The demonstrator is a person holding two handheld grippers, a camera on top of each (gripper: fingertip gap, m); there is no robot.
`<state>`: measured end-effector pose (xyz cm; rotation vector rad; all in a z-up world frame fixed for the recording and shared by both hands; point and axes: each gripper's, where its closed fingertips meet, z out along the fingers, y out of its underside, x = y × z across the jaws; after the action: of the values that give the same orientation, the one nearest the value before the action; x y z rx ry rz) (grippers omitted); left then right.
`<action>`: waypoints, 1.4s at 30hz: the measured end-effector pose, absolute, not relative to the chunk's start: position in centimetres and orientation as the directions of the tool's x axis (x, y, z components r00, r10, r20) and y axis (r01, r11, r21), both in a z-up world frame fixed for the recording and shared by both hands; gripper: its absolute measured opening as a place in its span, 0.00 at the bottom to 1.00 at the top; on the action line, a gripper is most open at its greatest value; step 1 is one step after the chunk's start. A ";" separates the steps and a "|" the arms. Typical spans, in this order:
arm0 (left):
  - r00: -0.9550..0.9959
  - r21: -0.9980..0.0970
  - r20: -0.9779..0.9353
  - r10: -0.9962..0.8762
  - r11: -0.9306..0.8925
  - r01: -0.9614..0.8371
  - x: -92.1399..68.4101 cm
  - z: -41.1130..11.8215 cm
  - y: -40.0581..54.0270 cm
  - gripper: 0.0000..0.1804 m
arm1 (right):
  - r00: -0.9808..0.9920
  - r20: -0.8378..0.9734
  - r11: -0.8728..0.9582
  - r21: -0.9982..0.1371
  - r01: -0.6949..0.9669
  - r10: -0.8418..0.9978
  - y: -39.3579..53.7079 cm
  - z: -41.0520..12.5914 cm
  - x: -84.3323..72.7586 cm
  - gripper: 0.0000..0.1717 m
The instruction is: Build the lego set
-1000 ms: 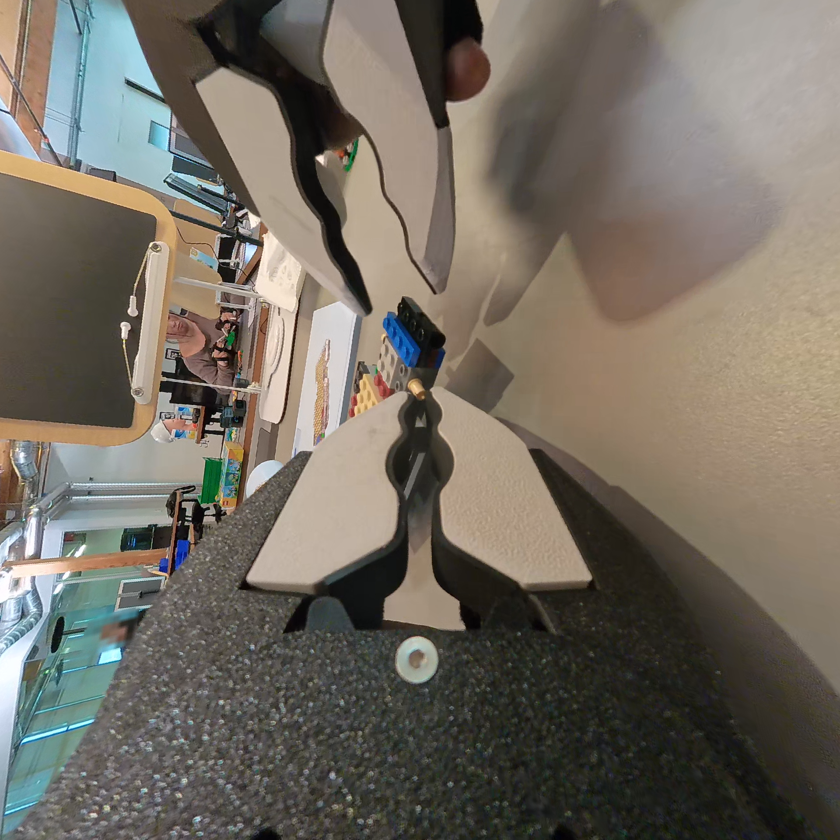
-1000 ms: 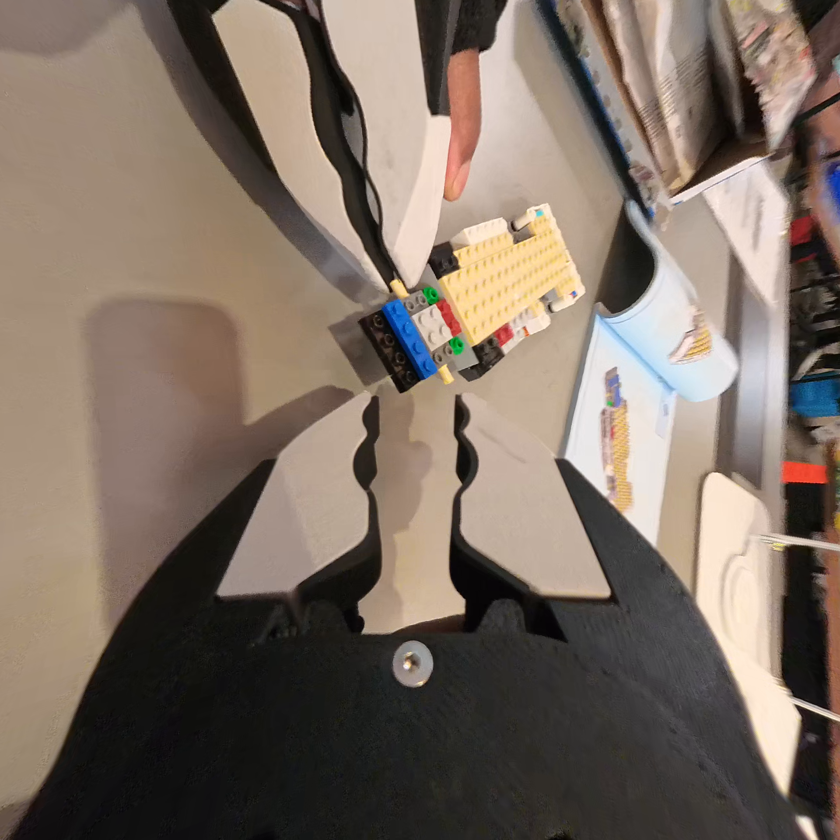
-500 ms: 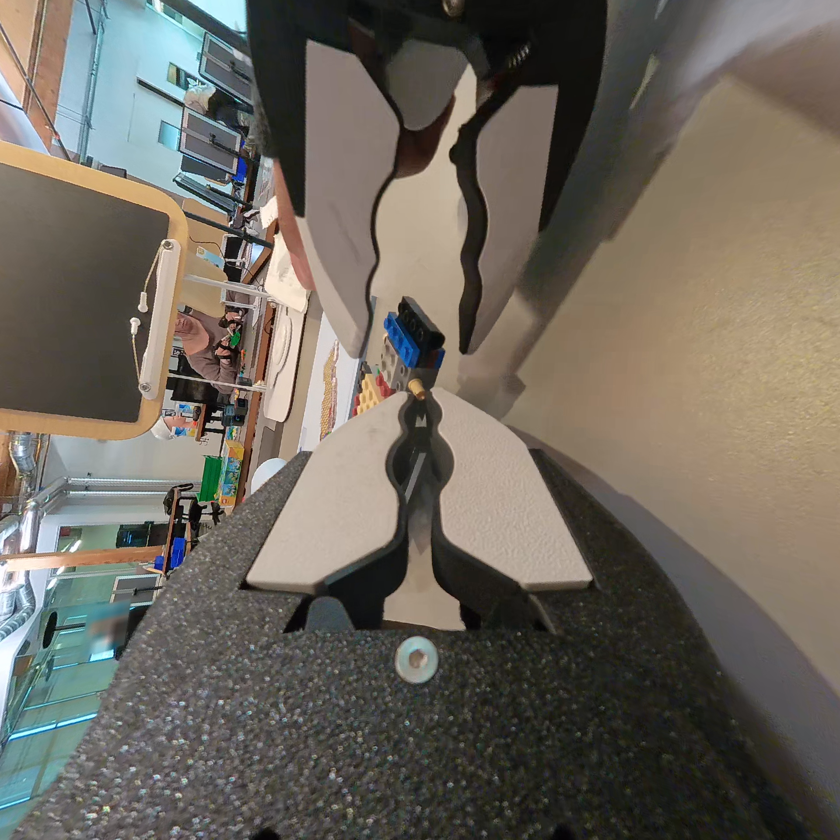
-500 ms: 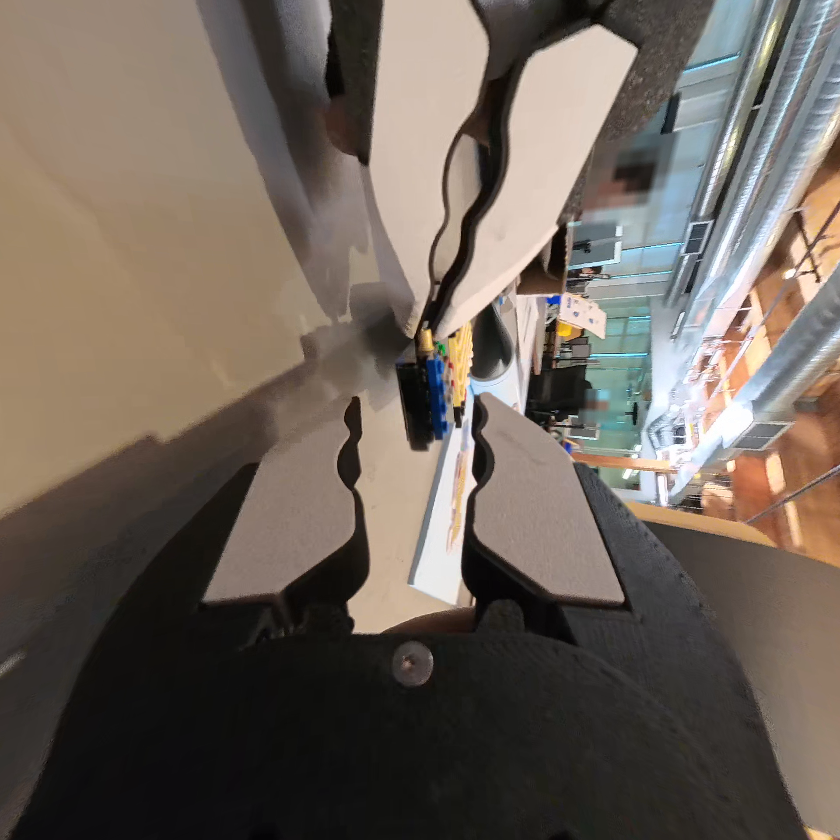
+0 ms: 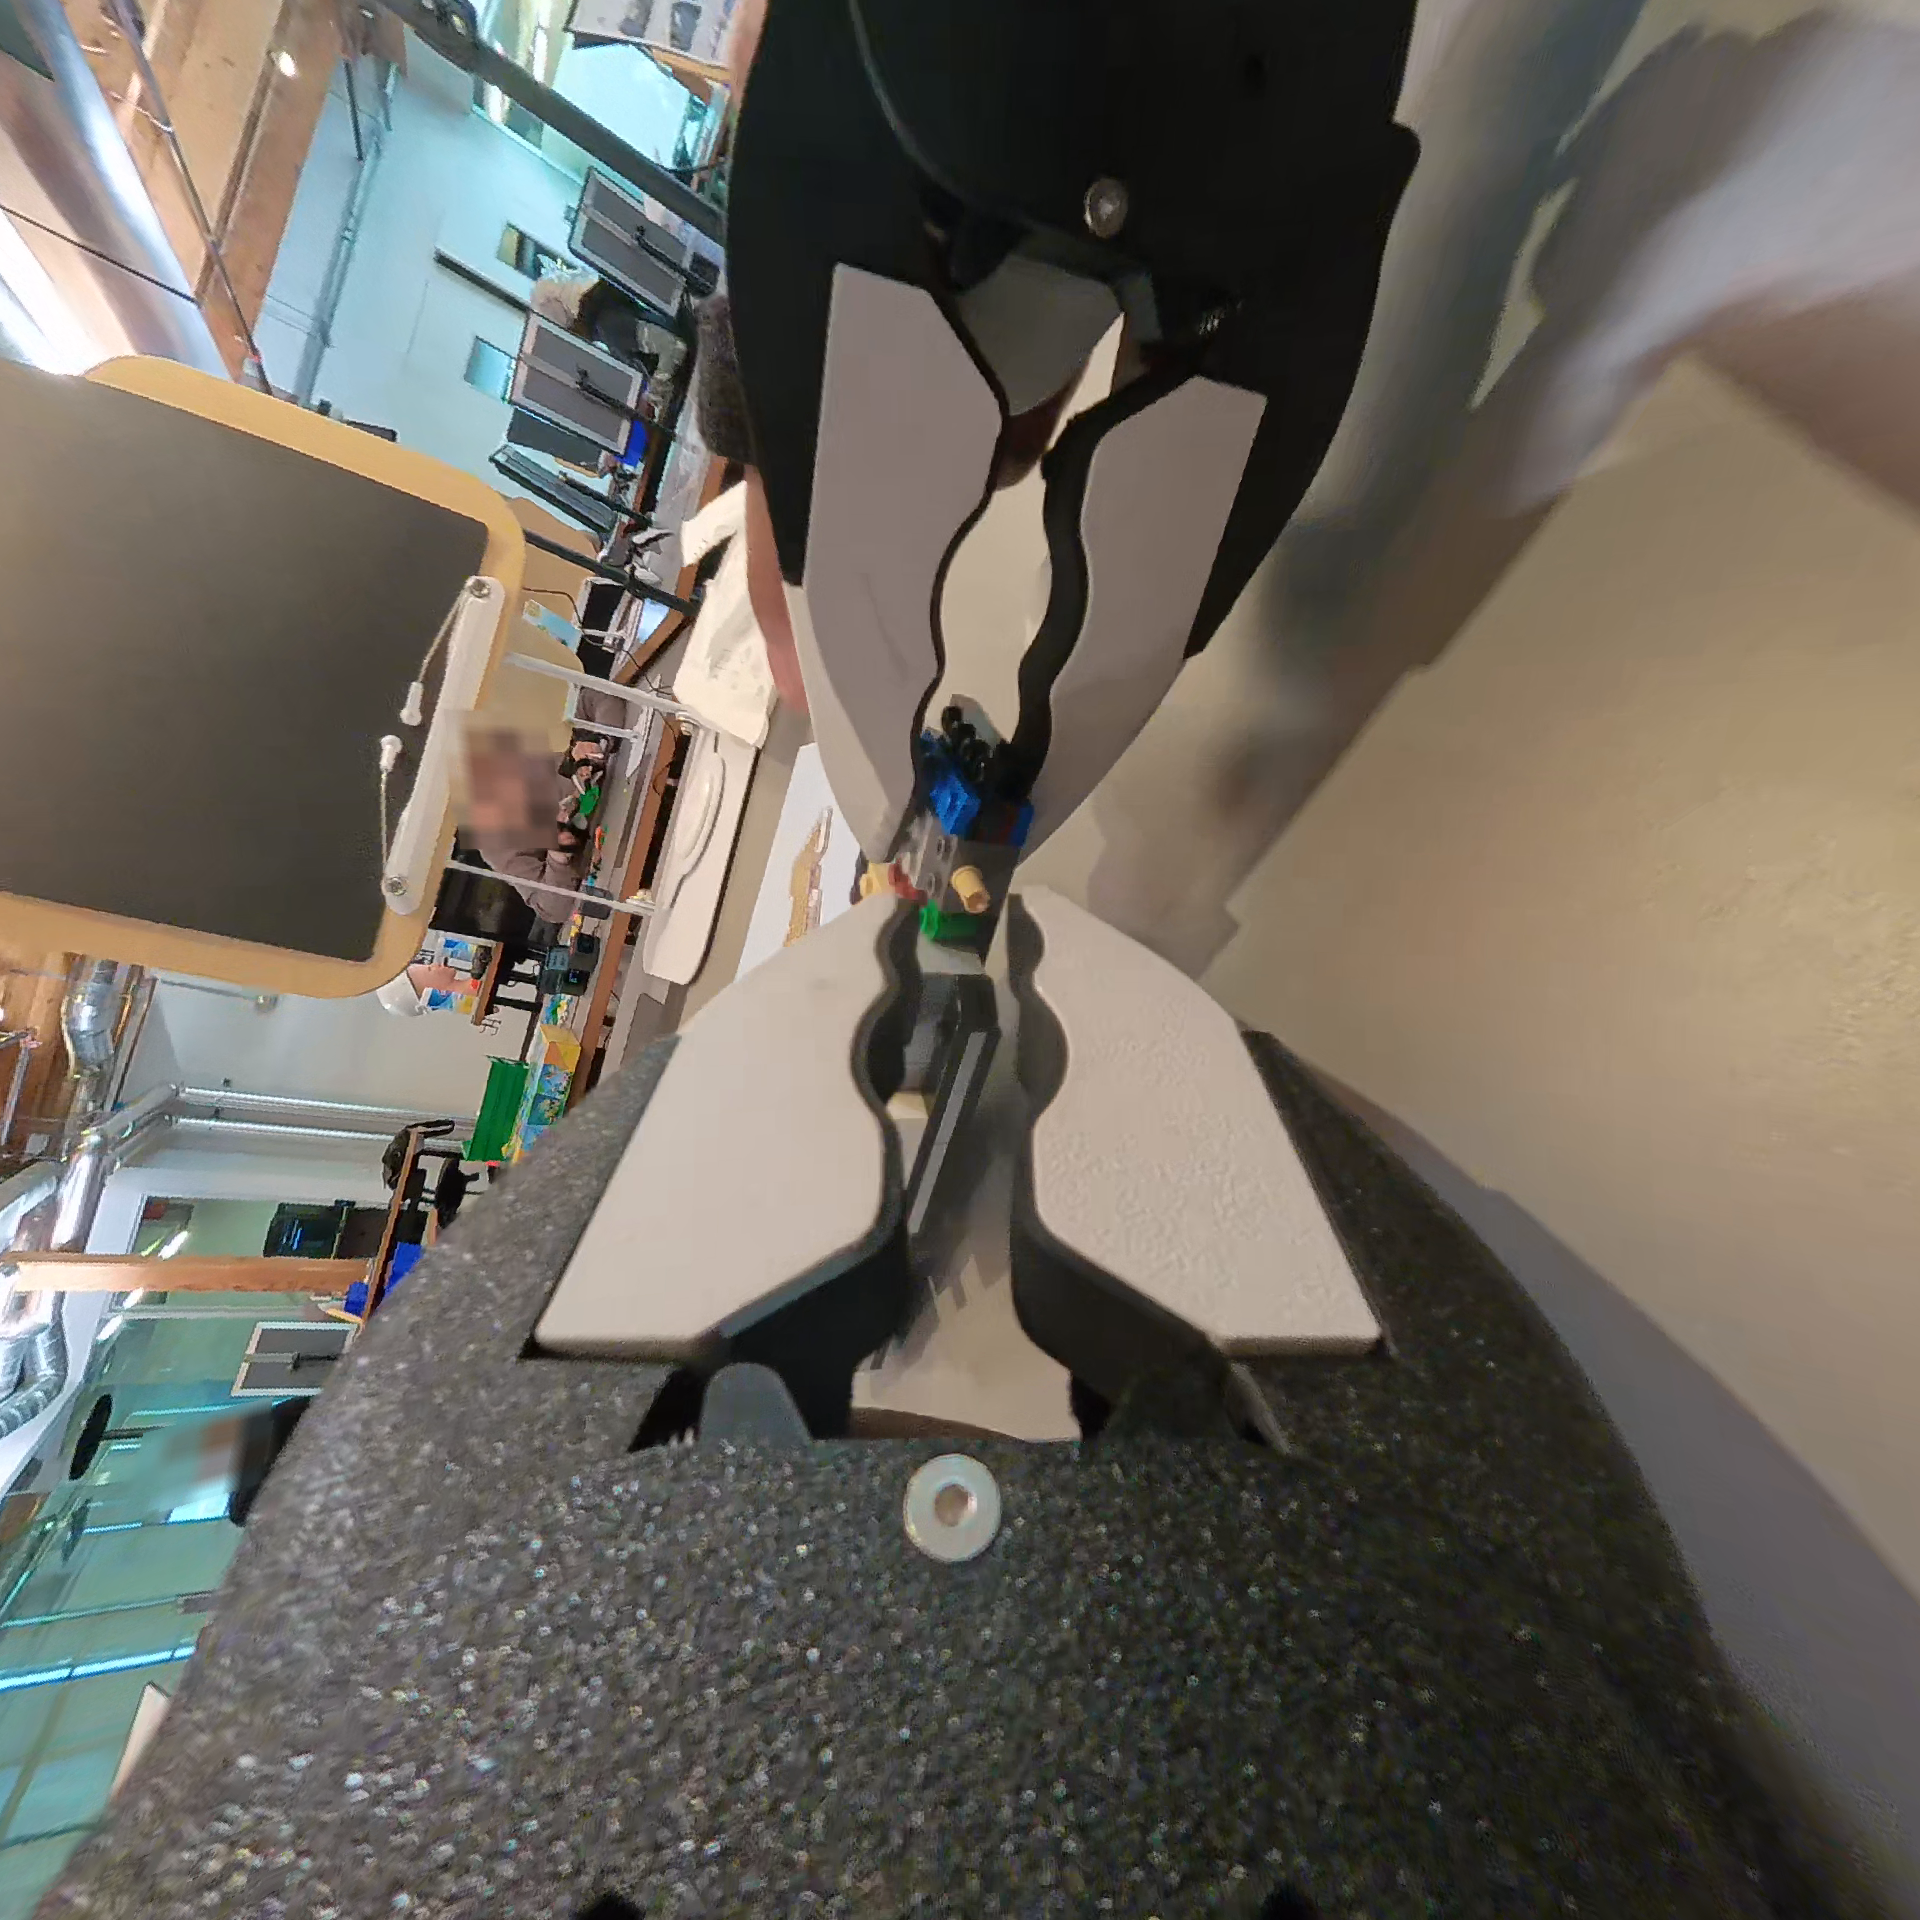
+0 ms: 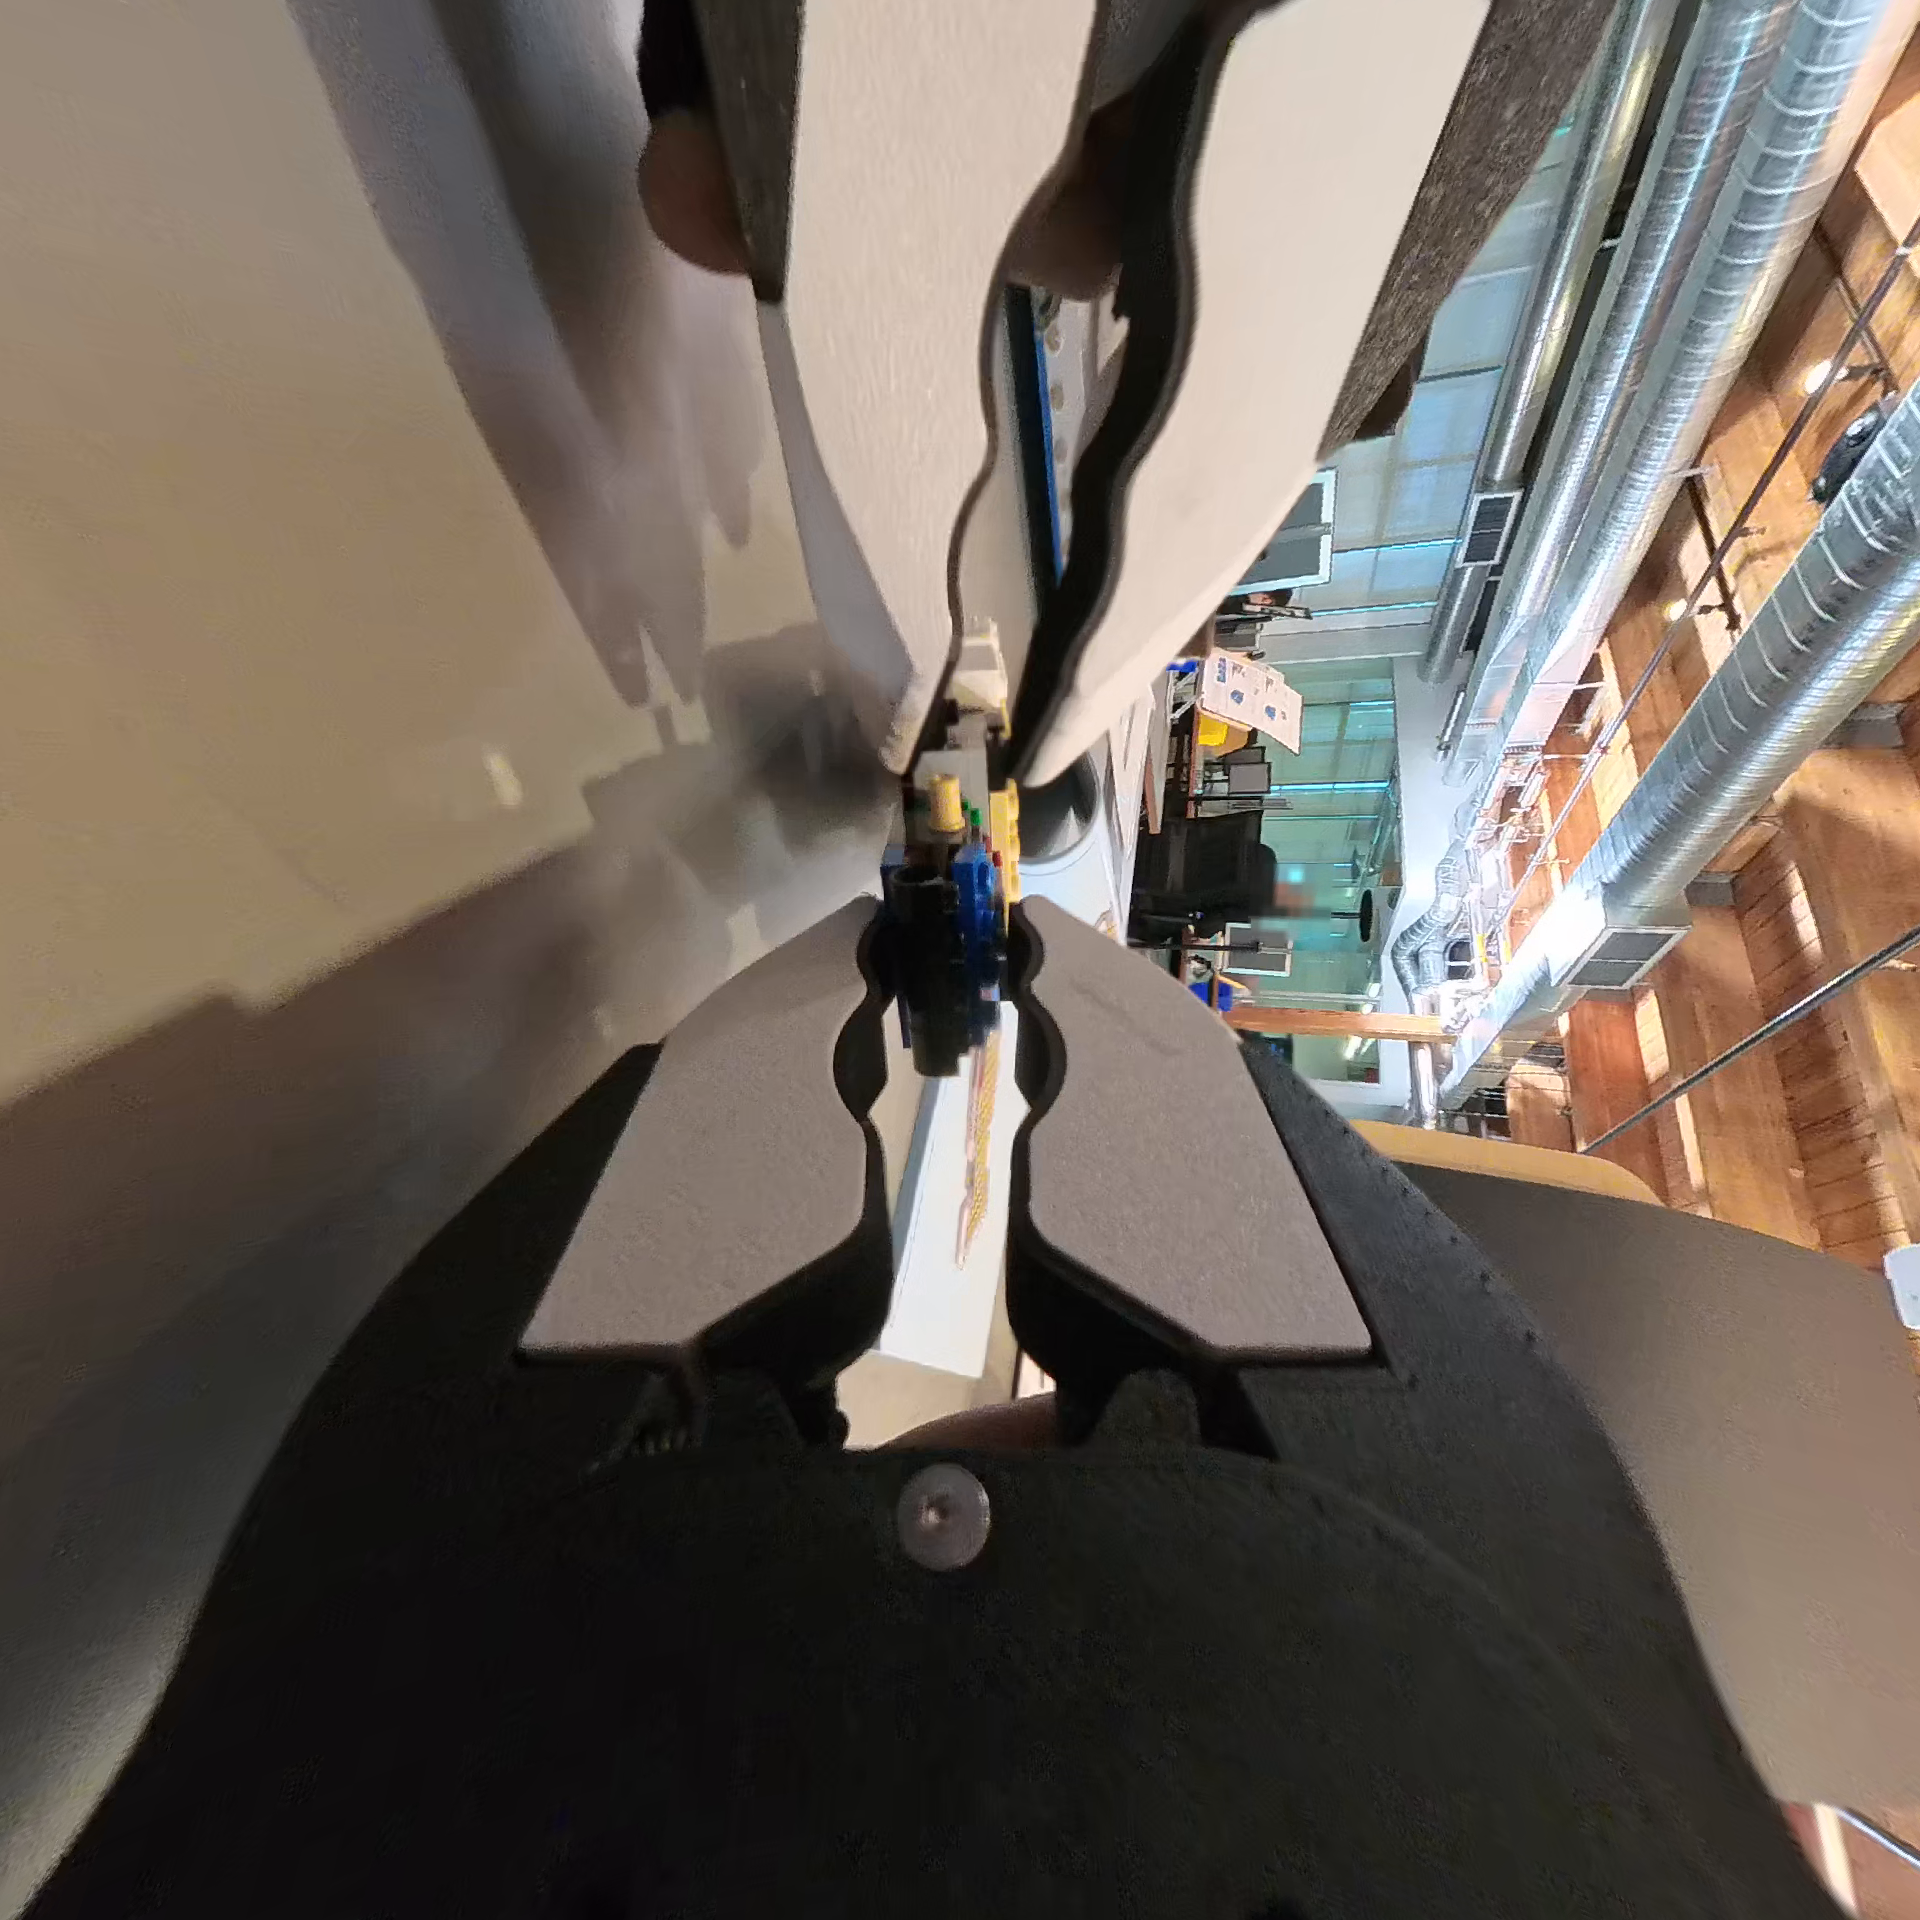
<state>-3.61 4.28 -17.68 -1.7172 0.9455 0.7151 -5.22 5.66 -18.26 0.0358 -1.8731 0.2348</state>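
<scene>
**Both grippers clamped on the same brick model**

Left wrist view: the left gripper (image 5: 951,914) has its two grey fingers (image 5: 748,1122) part-way closed around one end of a small toy brick model (image 5: 951,831), and both tips seem to sit against it. You can see grey bricks, a green stud, a red bit and a tan peg right at the tips, and a dark flat piece runs back between the fingers. The right gripper (image 5: 971,790) comes in from the top of the frame, and its tips pinch the blue and black end of the same model. The model is lifted off the beige table (image 5: 1610,935), hanging between the two grippers. Off to the left there's a black board with a wooden frame (image 5: 208,675) and a white booklet (image 5: 800,873) lying on the table.

Right wrist view: the right gripper (image 6: 940,920) is closed on the black and blue bricks of the model (image 6: 945,935), with both pads against them. The left gripper (image 6: 961,758) reaches down from the top and grips the grey and yellow end, with a tan peg sticking out. The white booklet (image 6: 935,1247) shows through the gap behind the fingers. Metal ducts (image 6: 1662,520) run along the right side.
</scene>
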 end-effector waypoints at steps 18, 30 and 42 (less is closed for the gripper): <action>0.550 -0.519 -0.809 -0.205 -0.187 -0.834 -5.3 -16.9 6.2 0.30 | -0.372 0.907 0.959 -0.258 -0.121 0.197 6.0 -16.5 -5.2 0.11; 0.566 -0.550 -0.801 -0.193 -0.136 -0.824 -5.8 -17.4 7.5 0.27 | -0.365 0.908 0.953 -0.272 -0.136 0.207 5.6 -16.2 -5.2 0.11; 0.531 -0.511 -0.836 -0.138 -0.156 -0.846 -6.7 -17.4 8.4 0.18 | -0.372 0.906 0.949 -0.276 -0.155 0.202 5.3 -16.0 -5.1 0.11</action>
<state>-6.69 8.40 -17.38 -1.6310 0.8506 0.7750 -5.09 5.27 -16.02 -0.0346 -1.9159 0.3756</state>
